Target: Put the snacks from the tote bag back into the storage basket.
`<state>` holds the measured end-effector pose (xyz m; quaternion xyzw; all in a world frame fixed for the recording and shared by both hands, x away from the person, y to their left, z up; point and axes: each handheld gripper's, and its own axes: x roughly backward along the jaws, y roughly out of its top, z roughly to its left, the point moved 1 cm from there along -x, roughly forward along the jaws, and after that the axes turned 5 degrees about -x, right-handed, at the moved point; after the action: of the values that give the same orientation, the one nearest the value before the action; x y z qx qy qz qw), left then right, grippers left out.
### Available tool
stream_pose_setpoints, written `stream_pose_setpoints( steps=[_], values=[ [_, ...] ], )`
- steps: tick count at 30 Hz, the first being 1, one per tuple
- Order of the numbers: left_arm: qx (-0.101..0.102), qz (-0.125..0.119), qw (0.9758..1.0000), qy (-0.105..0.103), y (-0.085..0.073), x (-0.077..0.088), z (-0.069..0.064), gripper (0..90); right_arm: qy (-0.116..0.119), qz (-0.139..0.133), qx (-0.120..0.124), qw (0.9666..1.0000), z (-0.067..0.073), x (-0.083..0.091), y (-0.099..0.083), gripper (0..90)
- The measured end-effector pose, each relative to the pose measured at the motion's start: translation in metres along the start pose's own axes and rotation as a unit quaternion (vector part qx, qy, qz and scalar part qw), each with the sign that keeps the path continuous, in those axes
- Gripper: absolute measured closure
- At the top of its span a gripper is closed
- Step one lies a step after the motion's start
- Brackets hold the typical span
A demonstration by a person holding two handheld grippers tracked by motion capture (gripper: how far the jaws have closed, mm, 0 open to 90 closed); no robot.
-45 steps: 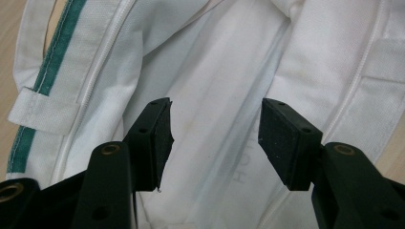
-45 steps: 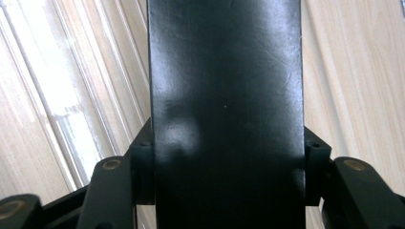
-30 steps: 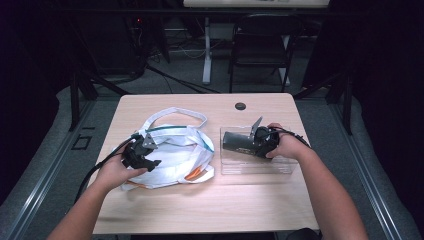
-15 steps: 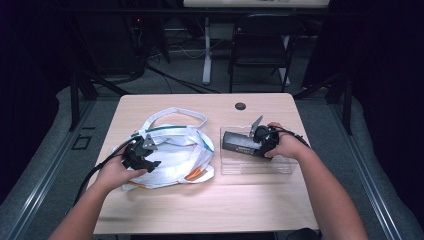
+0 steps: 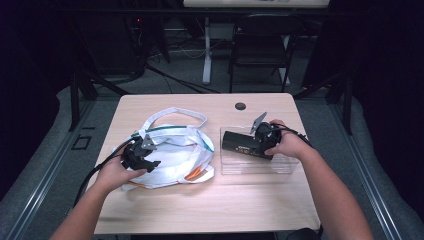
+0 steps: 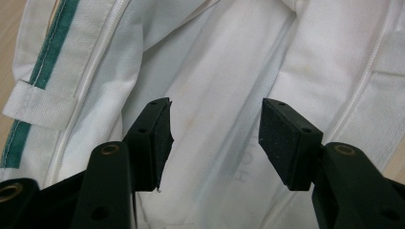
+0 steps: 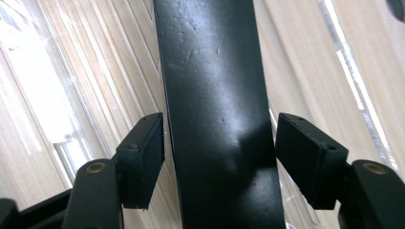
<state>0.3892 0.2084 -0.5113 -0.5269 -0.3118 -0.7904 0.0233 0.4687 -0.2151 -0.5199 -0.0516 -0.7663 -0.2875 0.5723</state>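
Black box point(image 5: 243, 144), label unreadable

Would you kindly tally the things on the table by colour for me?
White: 1, the fabric bag
Black: 2, the long black box and the small round cap
Clear: 1, the plastic tray
Total: 4

The left gripper point(image 6: 215, 138) points down at a white fabric bag point(image 6: 229, 62), its two black fingers point(image 6: 286, 143) standing apart with only cloth showing in the gap between them. A green stripe point(image 6: 50, 52) runs along the bag's edge at the left, beside a white zip seam. Faint lettering shows through the fabric low in the gap. Bare table point(image 6: 9, 28) shows at the far left
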Motion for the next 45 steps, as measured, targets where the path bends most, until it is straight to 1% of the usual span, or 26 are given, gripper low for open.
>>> stream_pose_setpoints(
  steps=[3,7,10,13,16,18,22,23,25,26,27,28,29,30,31,32,33,34,36,37,38,40,41,43,44,45],
  values=[
    [0.003,-0.001,1.0000,0.002,-0.001,0.001,0.000,45.0,-0.005,-0.002,0.000,1.0000,0.001,0.007,0.001,34.3],
    [0.013,-0.009,0.9999,-0.002,-0.002,0.003,0.001,45.2,-0.017,-0.005,-0.012,0.9998,0.003,0.016,0.001,34.8],
    [0.021,-0.010,0.9997,-0.003,-0.005,0.005,0.003,45.2,-0.028,0.004,-0.030,0.9992,0.003,0.024,0.000,35.0],
    [0.027,-0.013,0.9996,-0.002,-0.007,0.007,0.004,45.2,-0.035,-0.005,-0.054,0.9979,0.003,0.031,-0.002,36.3],
    [0.035,-0.020,0.9992,-0.011,-0.009,0.007,0.004,45.2,-0.039,-0.014,-0.081,0.9959,0.002,0.037,-0.006,40.0],
    [0.040,-0.023,0.9989,-0.013,-0.011,0.007,0.004,45.2,-0.040,-0.007,-0.090,0.9951,0.001,0.040,-0.009,42.7],
    [0.048,-0.023,0.9985,-0.007,-0.014,0.008,0.003,45.2,-0.041,-0.008,-0.129,0.9908,0.002,0.042,-0.016,46.4],
    [0.053,-0.022,0.9982,-0.015,-0.015,0.009,0.004,45.2,-0.041,0.001,-0.131,0.9905,0.001,0.044,-0.018,46.6],
    [0.063,-0.027,0.9974,-0.023,-0.016,0.011,0.005,45.2,-0.042,-0.014,-0.159,0.9863,0.003,0.042,-0.021,47.0],
    [0.066,-0.029,0.9971,-0.023,-0.017,0.012,0.006,45.2,-0.044,0.001,-0.156,0.9867,0.001,0.045,-0.022,47.3],
    [0.071,-0.032,0.9967,-0.021,-0.017,0.012,0.006,45.2,-0.049,-0.006,-0.169,0.9844,0.002,0.044,-0.024,47.6],
    [0.076,-0.033,0.9963,-0.020,-0.018,0.013,0.006,45.2,-0.046,0.004,-0.171,0.9843,0.001,0.045,-0.024,48.4],
    [0.079,-0.034,0.9961,-0.021,-0.018,0.013,0.006,45.2,-0.052,-0.002,-0.182,0.9818,0.002,0.044,-0.026,49.3],
    [0.083,-0.036,0.9957,-0.021,-0.019,0.013,0.006,45.2,-0.050,0.004,-0.184,0.9816,0.002,0.045,-0.026,49.5],
    [0.085,-0.037,0.9955,-0.021,-0.019,0.014,0.006,45.2,-0.053,-0.005,-0.196,0.9792,0.003,0.044,-0.026,49.7],
    [0.086,-0.039,0.9953,-0.021,-0.020,0.014,0.006,45.2,-0.049,0.002,-0.196,0.9793,0.002,0.046,-0.026,49.7],
    [0.087,-0.039,0.9952,-0.022,-0.020,0.014,0.006,45.2,-0.048,-0.003,-0.209,0.9768,0.003,0.046,-0.027,49.7],
    [0.087,-0.038,0.9953,-0.020,-0.021,0.013,0.006,45.2,-0.043,-0.001,-0.215,0.9756,0.003,0.046,-0.026,49.7],
    [0.085,-0.033,0.9958,-0.012,-0.021,0.012,0.005,45.2,-0.048,-0.003,-0.223,0.9736,0.005,0.047,-0.026,49.7],
    [0.084,-0.032,0.9959,-0.014,-0.021,0.013,0.005,45.2,-0.053,-0.004,-0.229,0.9721,0.006,0.048,-0.027,49.6],
    [0.083,-0.034,0.9959,-0.009,-0.021,0.013,0.004,45.2,-0.052,-0.006,-0.231,0.9716,0.006,0.048,-0.027,49.5],
    [0.082,-0.033,0.9961,-0.009,-0.021,0.013,0.003,45.2,-0.055,-0.003,-0.240,0.9693,0.008,0.049,-0.028,49.0],
    [0.083,-0.034,0.9960,-0.009,-0.021,0.013,0.003,45.2,-0.055,-0.012,-0.251,0.9665,0.009,0.048,-0.028,48.7],
    [0.084,-0.036,0.9958,-0.005,-0.021,0.014,0.003,45.2,-0.059,-0.009,-0.256,0.9648,0.009,0.049,-0.030,47.5],
    [0.087,-0.039,0.9954,-0.008,-0.022,0.014,0.004,45.2,-0.062,-0.010,-0.261,0.9632,0.010,0.049,-0.031,46.1],
    [0.088,-0.041,0.9952,-0.008,-0.022,0.014,0.004,45.2,-0.062,-0.007,-0.263,0.9628,0.009,0.048,-0.033,45.2]
  ],
)
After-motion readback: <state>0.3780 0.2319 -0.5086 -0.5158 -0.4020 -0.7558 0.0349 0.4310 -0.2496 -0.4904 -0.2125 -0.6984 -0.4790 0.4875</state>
